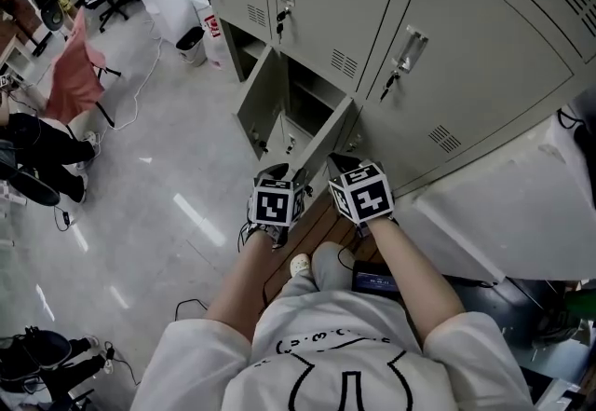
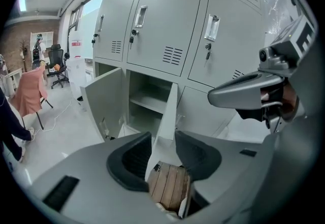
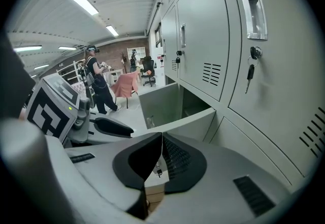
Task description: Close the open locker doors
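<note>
Left tongs [image 2: 162, 139] stand released, spread wide, with the free edge of the nearer open locker door [image 2: 167, 111] upright between them, touching neither pad. Right tongs [image 3: 161, 139] are clenched on that same door's edge. Behind it, the open compartment [image 2: 133, 86] holds one shelf [image 2: 147, 102]; a second open door [image 2: 105, 103] hangs further left.
</note>
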